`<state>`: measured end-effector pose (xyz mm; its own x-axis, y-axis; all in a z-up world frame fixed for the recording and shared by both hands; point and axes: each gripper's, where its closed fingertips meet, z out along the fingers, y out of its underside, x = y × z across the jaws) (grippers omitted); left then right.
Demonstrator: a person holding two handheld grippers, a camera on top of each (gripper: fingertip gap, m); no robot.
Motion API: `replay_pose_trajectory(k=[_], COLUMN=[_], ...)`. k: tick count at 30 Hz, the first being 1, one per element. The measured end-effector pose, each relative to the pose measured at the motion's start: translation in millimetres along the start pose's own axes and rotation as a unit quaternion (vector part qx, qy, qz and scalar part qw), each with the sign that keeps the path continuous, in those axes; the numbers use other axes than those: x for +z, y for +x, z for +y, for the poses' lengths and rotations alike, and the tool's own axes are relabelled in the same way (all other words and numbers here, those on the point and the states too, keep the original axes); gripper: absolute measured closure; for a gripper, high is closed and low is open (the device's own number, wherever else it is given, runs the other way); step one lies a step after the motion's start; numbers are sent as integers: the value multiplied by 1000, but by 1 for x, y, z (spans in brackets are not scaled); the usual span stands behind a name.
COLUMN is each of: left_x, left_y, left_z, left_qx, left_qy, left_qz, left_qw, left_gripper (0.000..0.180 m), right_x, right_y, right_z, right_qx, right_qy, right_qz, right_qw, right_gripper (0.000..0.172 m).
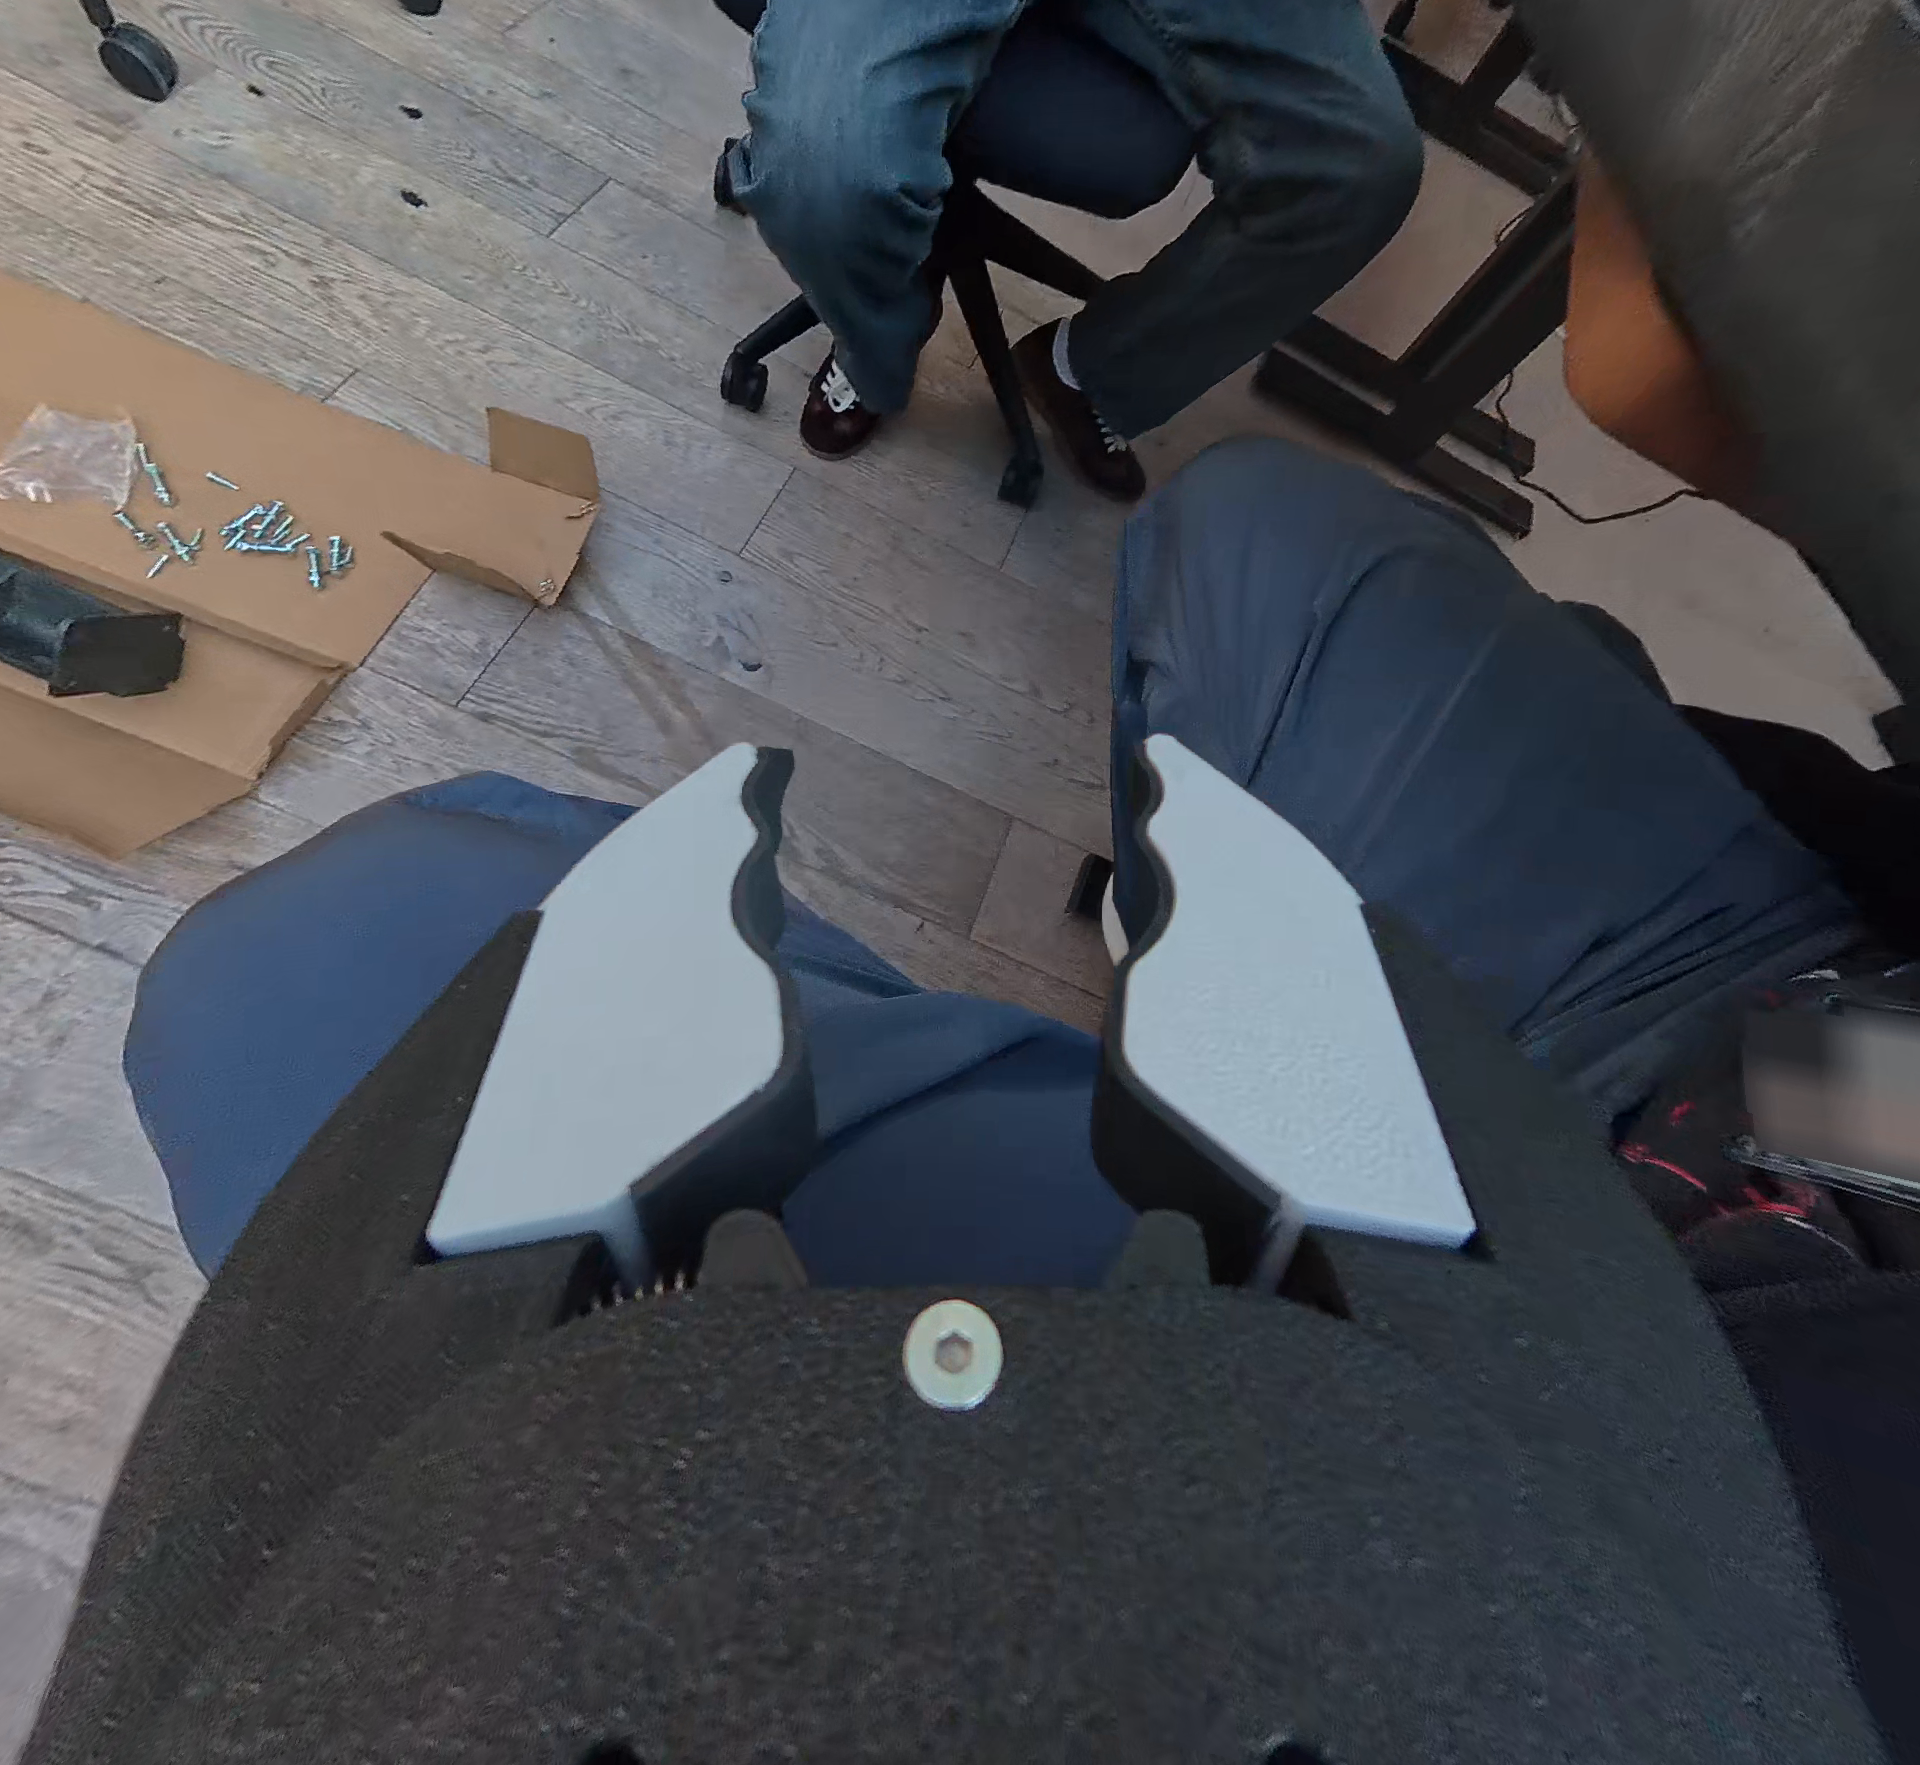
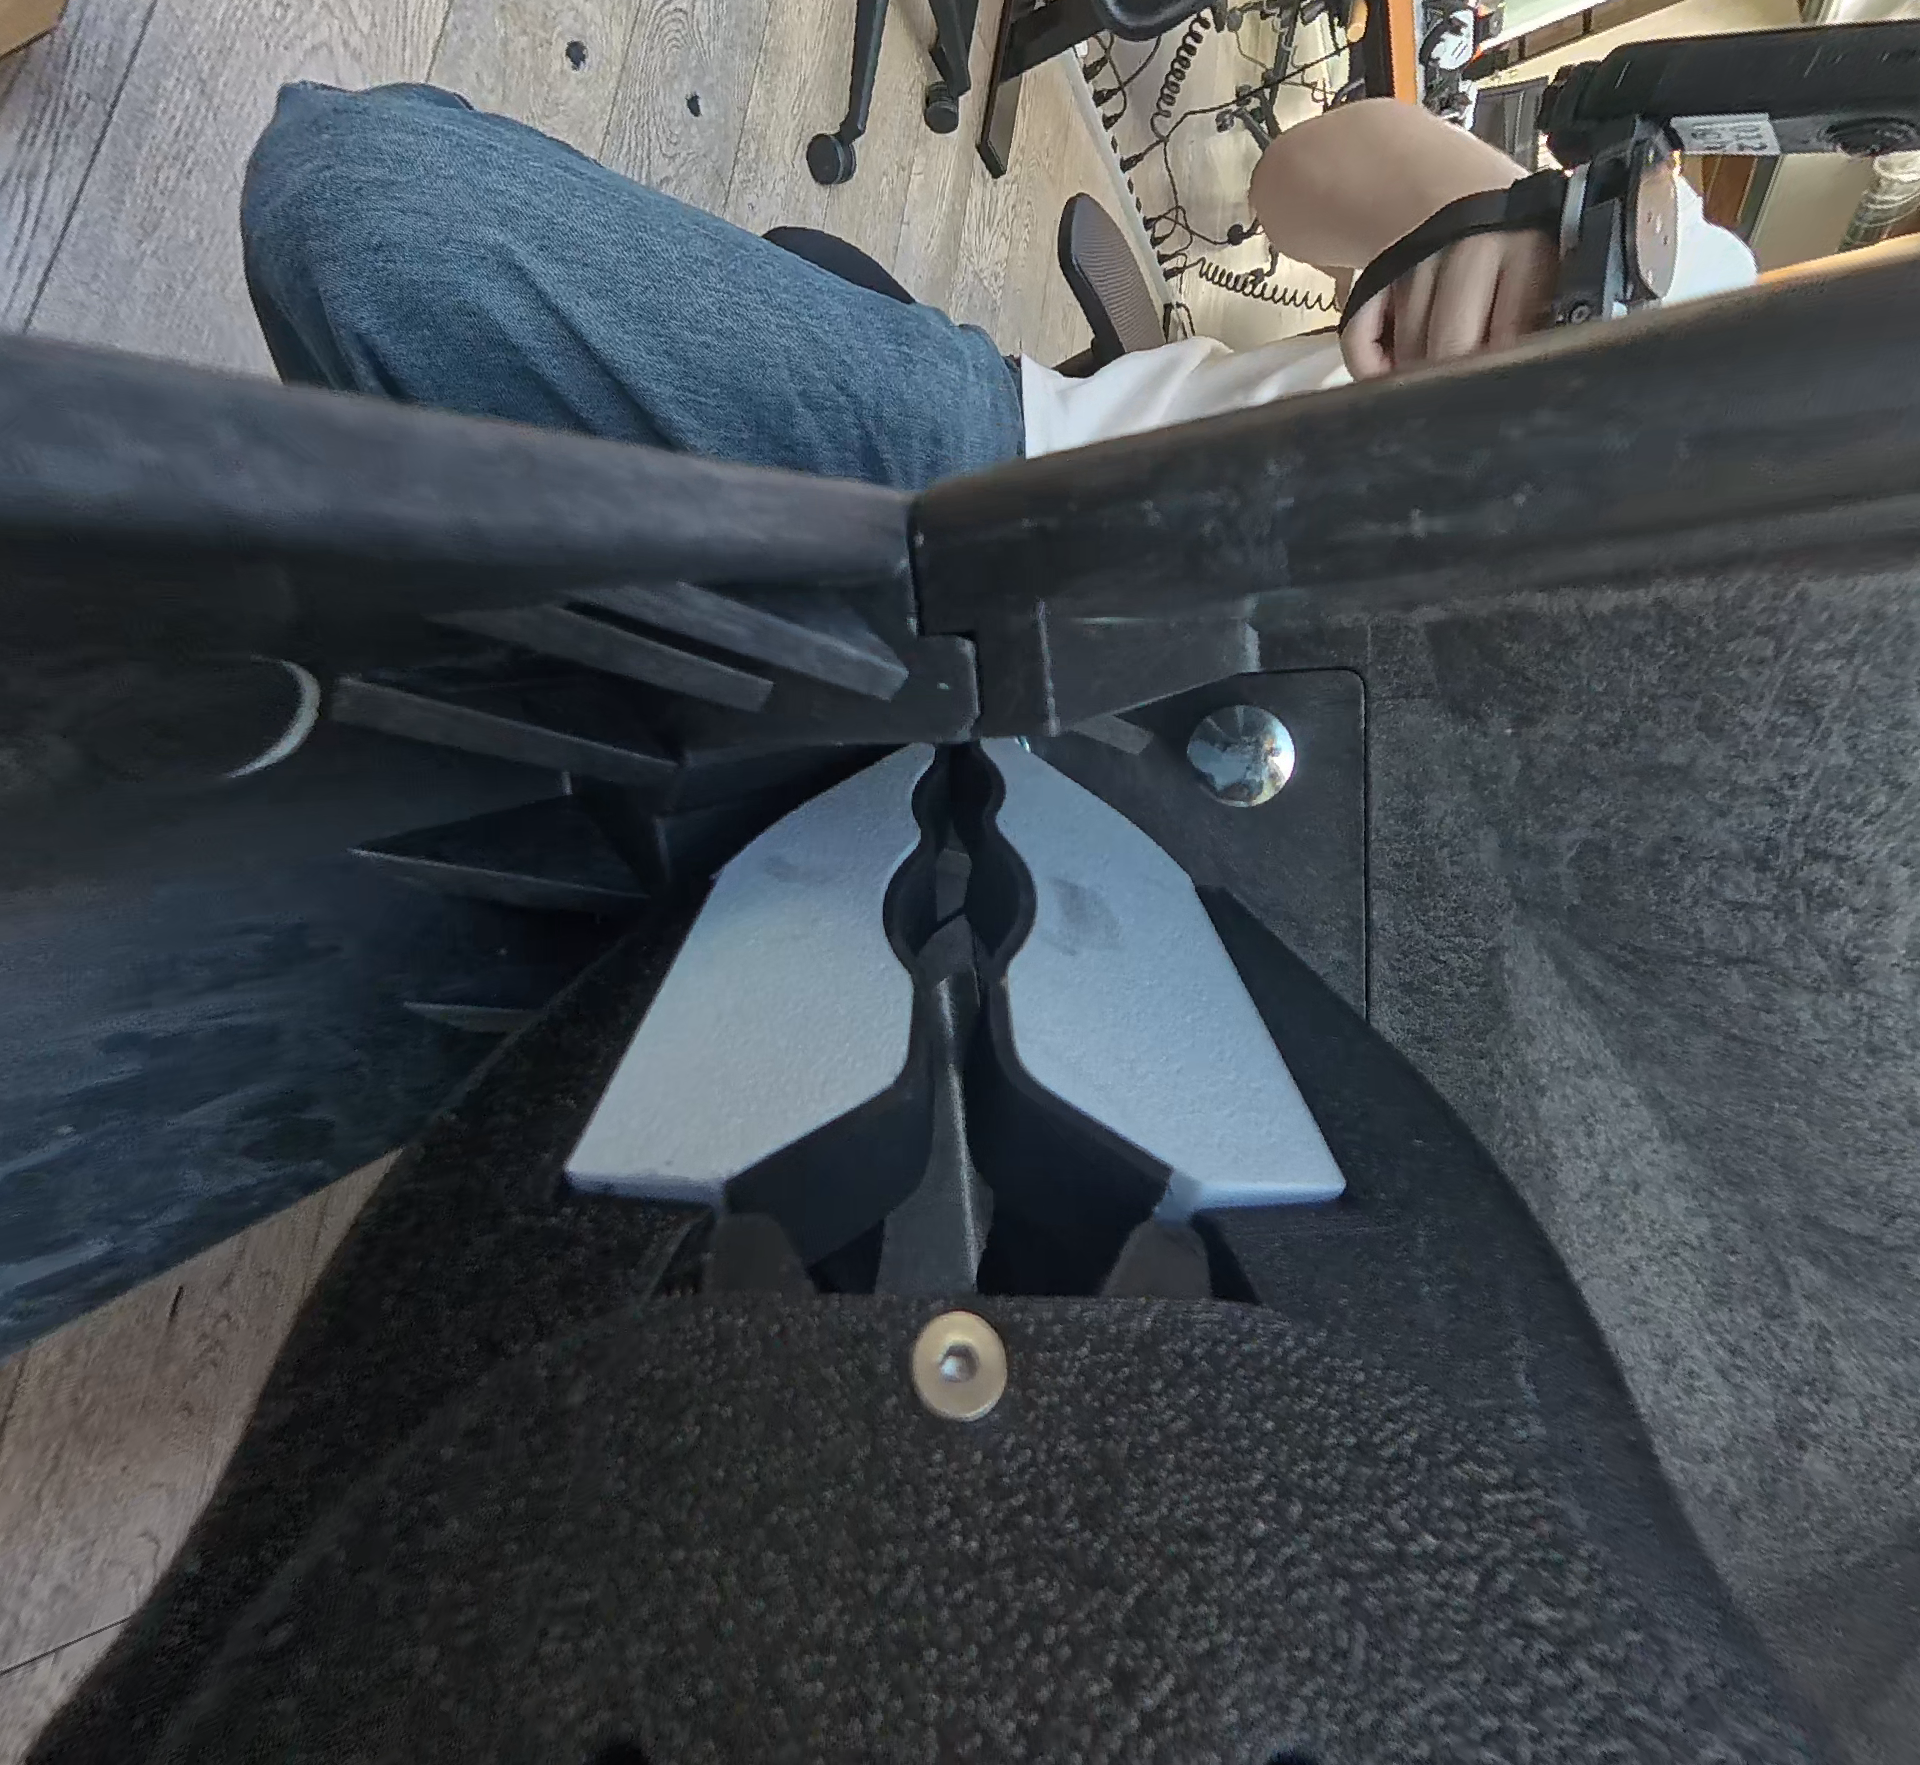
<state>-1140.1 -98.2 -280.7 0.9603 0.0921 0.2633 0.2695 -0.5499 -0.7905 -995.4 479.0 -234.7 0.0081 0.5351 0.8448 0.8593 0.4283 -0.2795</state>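
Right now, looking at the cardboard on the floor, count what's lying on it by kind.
Plastic bag: 1
Black part: 1
Heap of loose screws: 1 (the screws are too small to count one by one)
Total: 3

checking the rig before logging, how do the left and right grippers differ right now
The left gripper has its jaws spread wide with only floor and blue trouser legs beyond; the right gripper has its jaws closed together. The left hangs in open air; the right's tips sit right under a black ribbed plastic part beside a silver screw. Both have pale fingers with wavy black pads.
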Motion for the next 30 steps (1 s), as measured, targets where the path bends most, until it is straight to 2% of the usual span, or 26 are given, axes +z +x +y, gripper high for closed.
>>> replay_pose_trajectory(k=[5, 18, 26, 30], left_x=[-14, -82, -87, -78], left_y=[-38, -111, -121, -115], left_z=[22, 96, 140, 142], left_qx=[40, -14, -25, -22], left_qy=[-31, -76, -121, -127], left_qz=[-73, -206, -210, -194], left_qw=[996, 976, 970, 973], left_gripper=[117, 121, 126, 128], right_x=[0, 0, -1, -1], right_y=[0, 0, 1, 2], right_z=[0, 0, -1, -1], right_qx=[2, 13, 30, 41], right_qy=[2, 7, 21, 27], right_qz=[-1, -10, -17, -17], right_qw=[1000, 1000, 999, 999], right_gripper=[172, 172, 172, 172])
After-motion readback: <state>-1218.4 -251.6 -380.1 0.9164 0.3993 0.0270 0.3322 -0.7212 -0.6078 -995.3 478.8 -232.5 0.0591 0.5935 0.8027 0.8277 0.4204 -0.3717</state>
